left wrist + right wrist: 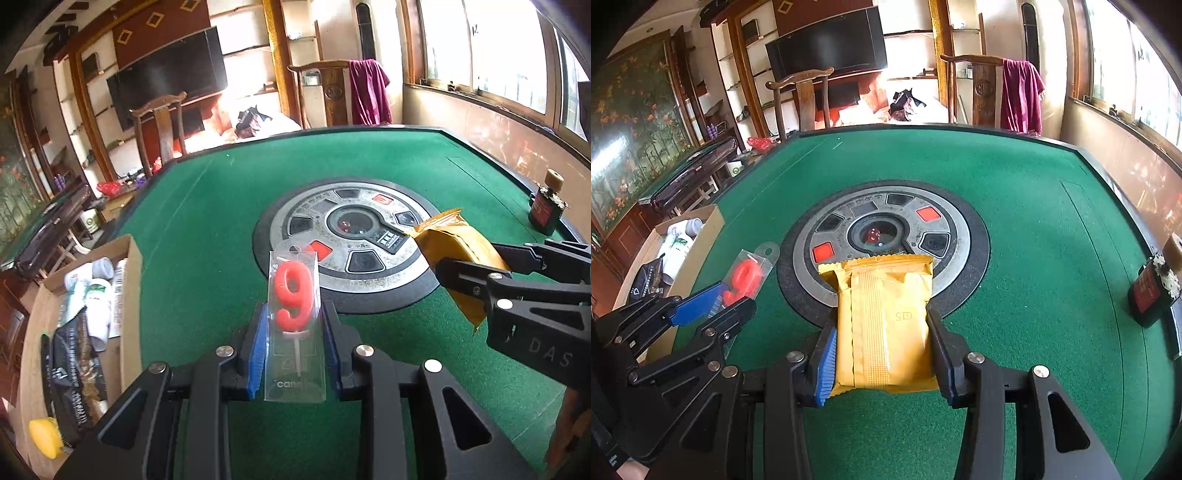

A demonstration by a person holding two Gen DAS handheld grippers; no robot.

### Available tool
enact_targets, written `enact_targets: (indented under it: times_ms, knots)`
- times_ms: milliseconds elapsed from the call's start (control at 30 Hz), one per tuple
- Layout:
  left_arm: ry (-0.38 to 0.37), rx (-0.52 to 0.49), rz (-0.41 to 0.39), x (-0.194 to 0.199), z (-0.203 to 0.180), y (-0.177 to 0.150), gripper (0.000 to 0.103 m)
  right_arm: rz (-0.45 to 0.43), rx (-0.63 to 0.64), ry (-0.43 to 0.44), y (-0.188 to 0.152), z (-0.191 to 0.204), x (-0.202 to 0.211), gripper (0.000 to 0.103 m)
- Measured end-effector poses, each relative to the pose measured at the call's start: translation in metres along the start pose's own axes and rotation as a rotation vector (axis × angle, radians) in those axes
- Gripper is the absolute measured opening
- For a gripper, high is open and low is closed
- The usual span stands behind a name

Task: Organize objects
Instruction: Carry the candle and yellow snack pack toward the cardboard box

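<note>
While clamped between blue pads, candle pack held upright in left tool, red numeral 9 facing the camera, clear sleeve projecting far beyond the fingertips. Held above green worktop, just near of the round centre console. Seen from the right wrist view, same pack tilted, up and left of the right tool.

Right tool closed on yellow snack packet, gripped at both side edges, crimped far end overlapping the near rim of the console. From the left wrist view, packet at right of the candle pack, apart from it.

Cardboard box at the worktop's left edge, holding white bottles and a dark bag. Yellow item near the box's near end, identity unclear. Dark red bottle standing at the far right edge of the worktop.
</note>
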State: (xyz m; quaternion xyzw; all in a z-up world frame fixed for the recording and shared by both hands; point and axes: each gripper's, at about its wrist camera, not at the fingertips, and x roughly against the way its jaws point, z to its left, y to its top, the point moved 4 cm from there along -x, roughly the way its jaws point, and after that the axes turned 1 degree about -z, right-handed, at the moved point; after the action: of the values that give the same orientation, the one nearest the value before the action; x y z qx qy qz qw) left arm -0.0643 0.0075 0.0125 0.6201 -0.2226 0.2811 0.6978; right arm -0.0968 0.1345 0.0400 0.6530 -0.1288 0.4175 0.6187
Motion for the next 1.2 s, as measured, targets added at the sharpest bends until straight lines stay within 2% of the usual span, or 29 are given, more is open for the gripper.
enact_targets:
  times_ms: [367,800,1200]
  knots:
    - [0.029,0.022,-0.046,0.046,0.017,-0.004,0.027,-0.039,0.025,0.049,0.001,0.02,0.02,0.048]
    - [0.029,0.067,-0.098,0.079,0.043,-0.01,0.027,-0.054,-0.004,0.104,-0.008,0.045,0.034,0.048]
    - [0.071,0.172,-0.13,0.1,0.1,-0.02,0.027,-0.036,0.089,0.175,-0.005,0.118,0.028,0.048]
